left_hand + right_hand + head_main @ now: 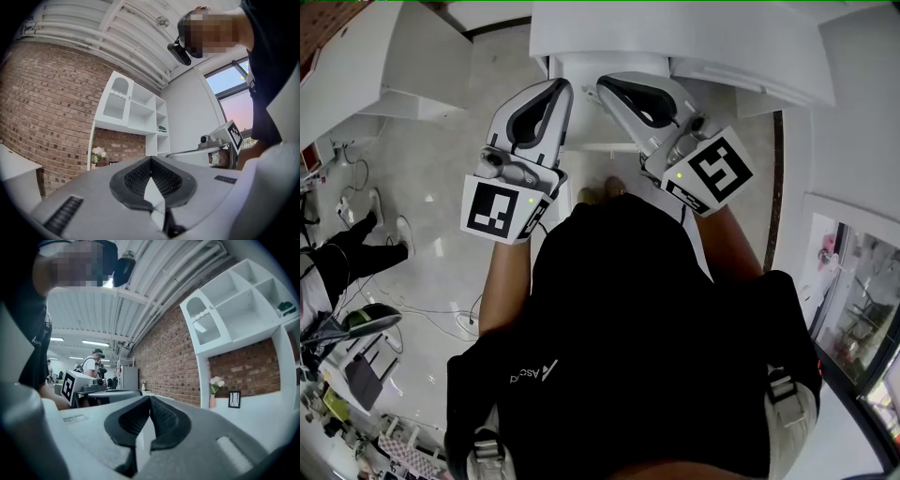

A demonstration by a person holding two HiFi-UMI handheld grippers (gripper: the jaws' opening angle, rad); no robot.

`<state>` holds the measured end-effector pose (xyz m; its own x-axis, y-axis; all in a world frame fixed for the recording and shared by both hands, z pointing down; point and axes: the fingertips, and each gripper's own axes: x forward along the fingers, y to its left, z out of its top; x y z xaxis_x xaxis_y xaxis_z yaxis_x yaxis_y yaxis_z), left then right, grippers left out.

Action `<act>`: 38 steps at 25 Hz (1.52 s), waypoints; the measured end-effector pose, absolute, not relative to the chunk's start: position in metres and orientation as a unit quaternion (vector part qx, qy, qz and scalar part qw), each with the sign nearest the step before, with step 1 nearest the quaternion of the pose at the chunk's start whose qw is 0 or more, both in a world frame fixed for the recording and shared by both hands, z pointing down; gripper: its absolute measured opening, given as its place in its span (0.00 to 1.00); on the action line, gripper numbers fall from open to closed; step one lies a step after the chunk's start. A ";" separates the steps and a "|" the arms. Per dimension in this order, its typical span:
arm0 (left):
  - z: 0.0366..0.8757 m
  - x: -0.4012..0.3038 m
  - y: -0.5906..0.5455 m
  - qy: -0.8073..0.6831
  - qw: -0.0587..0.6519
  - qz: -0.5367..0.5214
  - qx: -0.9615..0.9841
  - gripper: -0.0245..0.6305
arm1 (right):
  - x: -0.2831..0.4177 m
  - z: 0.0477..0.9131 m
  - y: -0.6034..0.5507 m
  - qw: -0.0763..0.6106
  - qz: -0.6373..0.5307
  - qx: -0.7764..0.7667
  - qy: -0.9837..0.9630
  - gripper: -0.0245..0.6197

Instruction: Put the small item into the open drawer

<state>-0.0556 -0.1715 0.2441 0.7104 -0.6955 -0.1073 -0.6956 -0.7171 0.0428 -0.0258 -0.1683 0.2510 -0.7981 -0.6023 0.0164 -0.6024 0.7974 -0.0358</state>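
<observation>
Top centre of the head view, a white cabinet [675, 42] stands before the person. No view lets me make out the small item or the drawer. Just below the cabinet, the left gripper [563, 86] and the right gripper [602, 87] are held side by side, tips near each other and pointing up the frame. Each gripper's own view shows its jaws closed tip to tip, with nothing between them. Behind them, a white shelf unit [136, 110] stands against a brick wall [173, 352].
</observation>
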 end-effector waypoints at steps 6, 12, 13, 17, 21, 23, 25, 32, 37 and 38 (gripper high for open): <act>0.228 -0.048 -0.155 0.369 0.009 0.066 -0.927 0.04 | -0.022 0.228 -0.147 -0.032 0.008 0.313 -0.949 0.04; 0.217 -0.039 -0.144 0.359 0.024 0.066 -0.931 0.04 | -0.018 0.220 -0.136 -0.056 -0.006 0.310 -0.949 0.04; 0.216 -0.038 -0.143 0.359 0.027 0.066 -0.931 0.04 | -0.017 0.220 -0.136 -0.057 -0.008 0.311 -0.949 0.04; 0.214 -0.038 -0.141 0.358 0.033 0.067 -0.931 0.04 | -0.015 0.222 -0.137 -0.059 -0.008 0.317 -0.947 0.04; 0.214 -0.040 -0.140 0.362 0.033 0.066 -0.929 0.04 | -0.015 0.221 -0.136 -0.057 -0.011 0.315 -0.947 0.04; 0.216 -0.043 -0.141 0.364 0.032 0.064 -0.929 0.04 | -0.018 0.221 -0.137 -0.055 -0.012 0.312 -0.948 0.04; 0.217 -0.046 -0.142 0.366 0.031 0.061 -0.928 0.04 | -0.019 0.221 -0.138 -0.054 -0.011 0.311 -0.949 0.04; 0.213 -0.050 -0.149 0.369 0.028 0.069 -0.926 0.04 | -0.020 0.223 -0.141 -0.052 -0.008 0.310 -0.949 0.04; 0.215 -0.046 -0.150 0.364 0.026 0.069 -0.928 0.04 | -0.018 0.225 -0.143 -0.049 -0.006 0.313 -0.948 0.04; 0.215 -0.046 -0.151 0.364 0.026 0.069 -0.929 0.04 | -0.018 0.225 -0.144 -0.048 -0.006 0.314 -0.948 0.04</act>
<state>-0.0456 -0.1507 0.2153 0.7263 -0.6717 -0.1460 -0.6787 -0.7344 0.0018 -0.0175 -0.1436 0.2251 -0.7980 -0.5951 -0.0953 -0.5962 0.8026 -0.0196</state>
